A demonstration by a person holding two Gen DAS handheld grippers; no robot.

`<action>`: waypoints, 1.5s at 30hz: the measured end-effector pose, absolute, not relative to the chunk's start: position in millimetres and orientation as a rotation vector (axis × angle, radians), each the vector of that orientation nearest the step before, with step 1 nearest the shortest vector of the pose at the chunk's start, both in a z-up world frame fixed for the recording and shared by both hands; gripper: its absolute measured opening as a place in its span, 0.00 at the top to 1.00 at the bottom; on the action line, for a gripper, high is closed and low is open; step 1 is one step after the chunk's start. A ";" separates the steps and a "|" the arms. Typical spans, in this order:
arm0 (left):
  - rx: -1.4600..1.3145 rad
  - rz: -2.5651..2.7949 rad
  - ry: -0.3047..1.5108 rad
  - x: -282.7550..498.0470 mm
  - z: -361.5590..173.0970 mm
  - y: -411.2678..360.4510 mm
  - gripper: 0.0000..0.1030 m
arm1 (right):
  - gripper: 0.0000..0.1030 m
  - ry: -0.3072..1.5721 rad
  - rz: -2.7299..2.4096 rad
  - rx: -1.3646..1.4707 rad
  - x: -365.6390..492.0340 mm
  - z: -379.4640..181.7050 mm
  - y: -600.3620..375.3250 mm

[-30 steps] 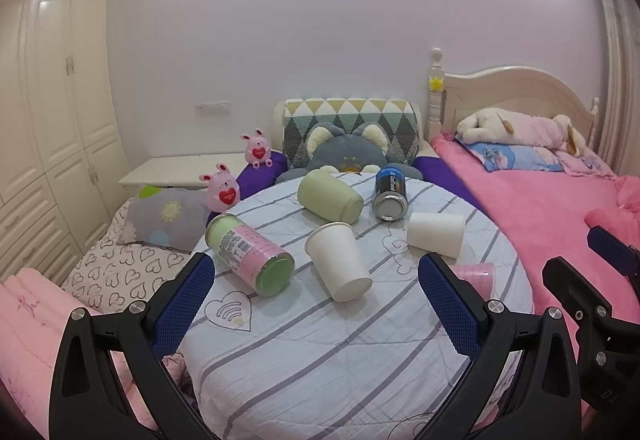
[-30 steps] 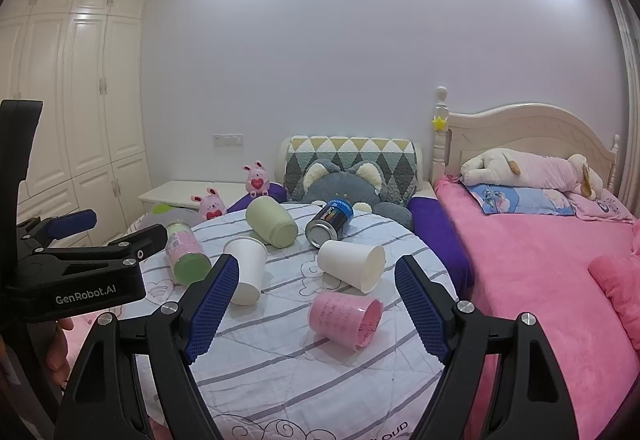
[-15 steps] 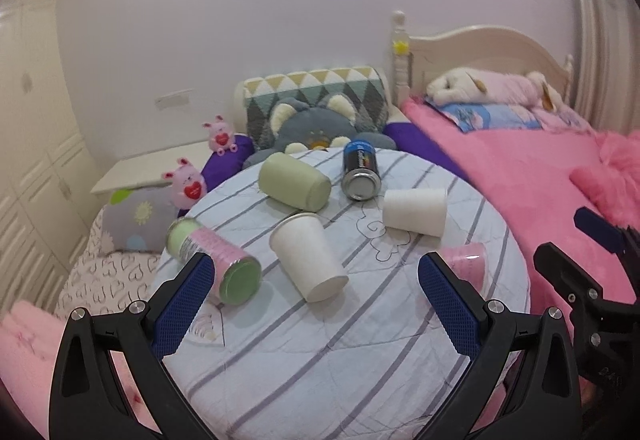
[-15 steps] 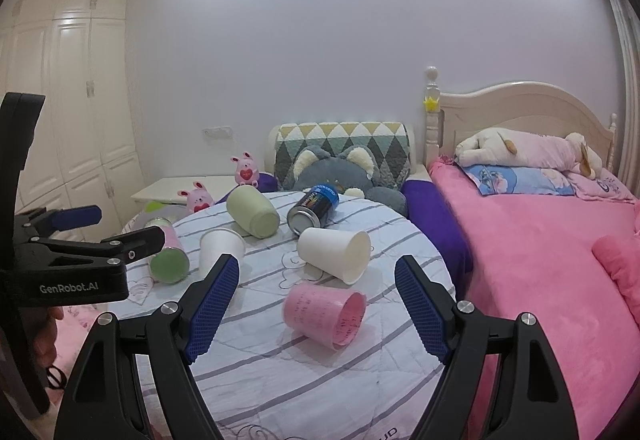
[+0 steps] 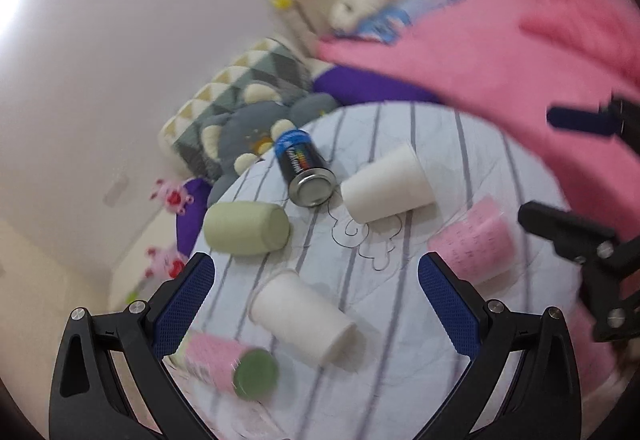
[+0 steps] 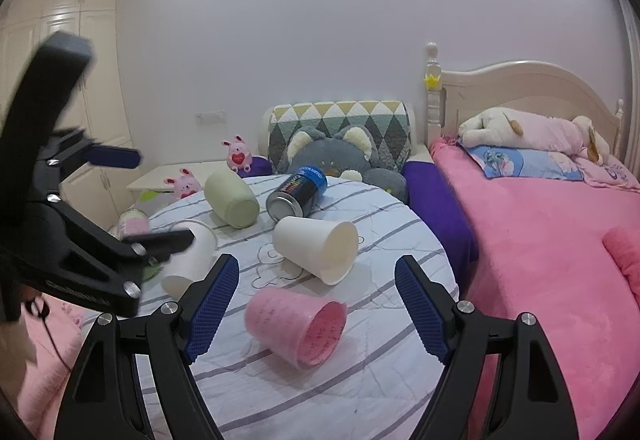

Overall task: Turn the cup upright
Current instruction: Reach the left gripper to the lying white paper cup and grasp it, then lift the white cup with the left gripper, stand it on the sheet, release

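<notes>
Nothing has been picked up yet; from where I stand this looks like the approach, with both tools spread wide and empty above the round desk (image 6: 384, 392). The left tool (image 5: 316, 290) is tipped over sideways and blurred, its blue ribbed pads (image 5: 184, 300) framing a white paper cup (image 5: 302, 316) that lies on its side just ahead of it. The right tool (image 6: 316, 304) hangs level, and a pink cup (image 6: 296, 326) lies between its open fingers, mouth turned toward the bed (image 6: 540, 248).

Every cup here is down on its side: a second white paper cup (image 6: 318, 244) sits in the middle of the desk, a pale green cup (image 6: 231, 199) behind it, and a pink-and-green tumbler (image 5: 228, 364) near the left edge. A dark drink can (image 6: 297, 190) lies toppled among them.

My guess is that the next move is to lower a tool over the nearest cup, close across its tapered wall, then rotate it so the mouth faces up.

The paper cups look thin and light and would probably crush under a hard squeeze. The pink one seems a stiffer, slightly see-through plastic with faint print. The striped cloth is wrinkled and soft, so a rolling cup may drift.
</notes>
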State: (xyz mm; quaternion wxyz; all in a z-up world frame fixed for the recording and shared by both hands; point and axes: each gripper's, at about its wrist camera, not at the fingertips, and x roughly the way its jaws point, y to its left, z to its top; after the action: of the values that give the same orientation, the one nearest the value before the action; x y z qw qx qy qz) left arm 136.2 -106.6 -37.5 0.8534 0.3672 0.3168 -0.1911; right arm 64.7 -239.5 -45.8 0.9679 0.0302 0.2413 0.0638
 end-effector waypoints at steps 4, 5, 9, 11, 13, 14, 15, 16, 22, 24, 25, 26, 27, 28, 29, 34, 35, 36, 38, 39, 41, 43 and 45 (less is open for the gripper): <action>0.905 -0.481 0.715 166.2 -47.2 -128.5 0.00 | 0.21 0.507 0.136 0.065 81.2 -52.9 -245.1; 0.929 -0.514 0.733 171.6 -49.5 -133.4 0.00 | 0.21 0.511 0.135 0.065 85.3 -54.7 -246.1; 1.040 -0.645 0.775 191.2 -63.6 -156.5 0.00 | 0.21 0.532 0.140 0.076 99.4 -63.2 -252.9; 1.087 -0.673 0.790 199.6 -72.0 -167.0 0.00 | 0.21 0.542 0.136 0.082 106.7 -67.3 -256.6; 1.119 -0.689 0.803 206.6 -79.1 -175.6 0.00 | 0.21 0.549 0.129 0.089 113.0 -71.5 -259.2; 1.133 -0.703 0.822 211.0 -83.4 -179.1 0.00 | 0.21 0.555 0.126 0.093 116.5 -73.9 -261.1; 1.139 -0.717 0.838 213.8 -86.1 -181.3 0.00 | 0.21 0.561 0.125 0.096 120.3 -75.7 -263.1; 1.147 -0.746 0.867 218.5 -90.0 -184.8 0.00 | 0.21 0.563 0.125 0.100 122.8 -77.6 -264.5; 1.189 -0.829 0.941 238.2 -108.9 -198.8 0.00 | 0.21 0.584 0.130 0.141 131.7 -87.3 -274.9; 1.194 -0.845 0.953 242.6 -113.8 -202.6 0.00 | 0.21 0.591 0.126 0.146 136.9 -90.0 -278.5; 1.198 -0.848 0.963 245.0 -117.2 -204.4 0.00 | 0.21 0.596 0.125 0.147 138.5 -91.5 -278.8; 1.203 -0.853 0.969 246.1 -120.5 -205.5 0.00 | 0.21 0.599 0.124 0.148 140.2 -92.6 -279.2; 1.208 -0.854 0.975 246.8 -123.7 -206.9 0.00 | 0.21 0.601 0.125 0.150 141.5 -93.9 -279.6; 1.204 -0.861 0.995 247.8 -125.0 -207.1 0.00 | 0.21 0.604 0.126 0.151 142.6 -94.9 -279.5; 1.184 -0.870 1.017 250.0 -125.3 -208.0 0.02 | 0.21 0.606 0.126 0.151 143.3 -95.8 -279.9; 1.144 -0.823 1.089 258.7 -130.9 -209.3 0.30 | 0.21 0.608 0.125 0.157 145.6 -98.3 -281.1; 1.134 -0.815 1.103 259.7 -131.7 -208.4 0.34 | 0.21 0.607 0.125 0.158 146.7 -98.2 -281.4; 1.116 -0.808 1.117 260.6 -131.8 -206.8 0.36 | 0.21 0.605 0.126 0.158 146.8 -98.2 -281.6; 1.061 -0.805 1.148 262.1 -127.8 -204.4 0.36 | 0.21 0.603 0.129 0.157 146.5 -97.5 -281.6; 1.041 -0.809 1.154 261.8 -124.9 -203.5 0.36 | 0.21 0.601 0.129 0.155 146.2 -96.8 -280.8; 0.994 -0.820 1.175 258.2 -119.1 -201.1 0.36 | 0.21 0.600 0.127 0.152 145.6 -96.3 -280.5; 0.966 -0.794 1.184 254.7 -115.3 -197.4 0.36 | 0.21 0.598 0.128 0.150 144.3 -95.6 -279.9; 0.955 -0.749 1.157 249.1 -109.2 -191.2 0.37 | 0.21 0.590 0.125 0.150 142.5 -94.4 -280.7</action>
State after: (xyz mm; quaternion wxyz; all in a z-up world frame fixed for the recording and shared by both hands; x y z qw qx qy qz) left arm 249.1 -191.2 -109.2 0.6686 0.4237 0.5129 -0.3323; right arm 142.5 -280.7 -94.4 0.9521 0.0738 0.2905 0.0613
